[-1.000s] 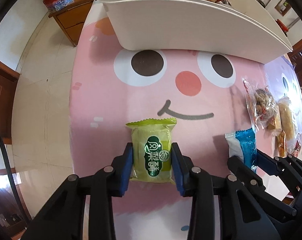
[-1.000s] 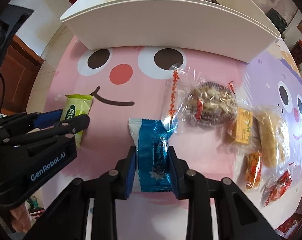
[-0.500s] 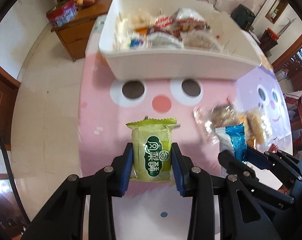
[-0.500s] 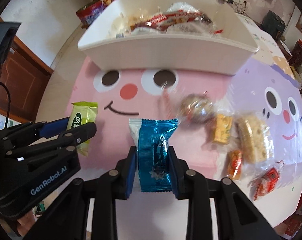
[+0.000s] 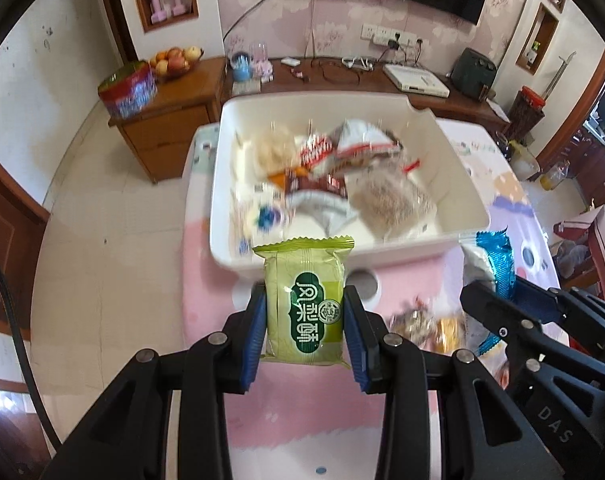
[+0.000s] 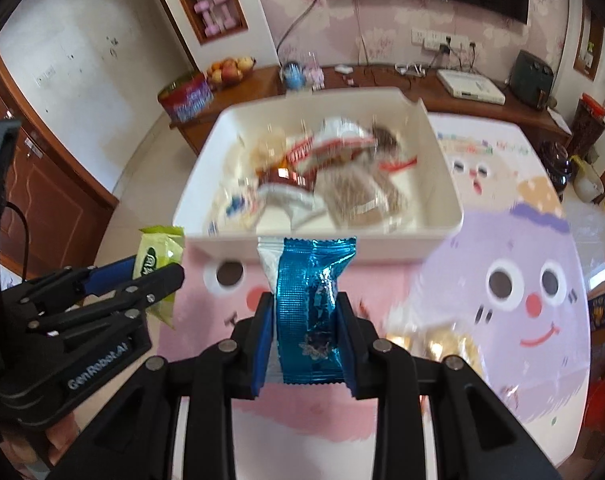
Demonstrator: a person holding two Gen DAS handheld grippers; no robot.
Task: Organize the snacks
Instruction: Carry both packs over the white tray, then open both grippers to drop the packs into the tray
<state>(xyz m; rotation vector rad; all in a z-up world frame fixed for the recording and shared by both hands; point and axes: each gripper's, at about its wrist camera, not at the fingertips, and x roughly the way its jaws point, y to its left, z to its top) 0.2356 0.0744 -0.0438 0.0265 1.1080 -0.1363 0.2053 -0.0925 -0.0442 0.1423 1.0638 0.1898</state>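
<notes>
My left gripper (image 5: 305, 300) is shut on a green snack packet (image 5: 305, 300) with dark green lettering, held upright in the air above the pink tablecloth. My right gripper (image 6: 305, 312) is shut on a blue foil packet (image 6: 306, 312), likewise lifted. Both hang in front of the near wall of a white bin (image 5: 462, 184) that holds several wrapped snacks. In the left wrist view the right gripper (image 5: 498, 292) and its blue packet (image 5: 496, 264) show at the right. In the right wrist view the left gripper (image 6: 142, 276) and green packet (image 6: 158, 256) show at the left.
A few loose snacks (image 5: 426, 326) lie blurred on the cartoon tablecloth (image 6: 522, 280) below the grippers. Beyond the table stand a wooden cabinet (image 5: 170, 120) with a fruit bowl (image 5: 174, 60) and a red tin (image 5: 126, 94). Tiled floor (image 5: 114, 240) lies to the left.
Both grippers have risen with their packets still held. The bin, earlier seen side-on from below its rim, is now seen from above with its contents showing.
</notes>
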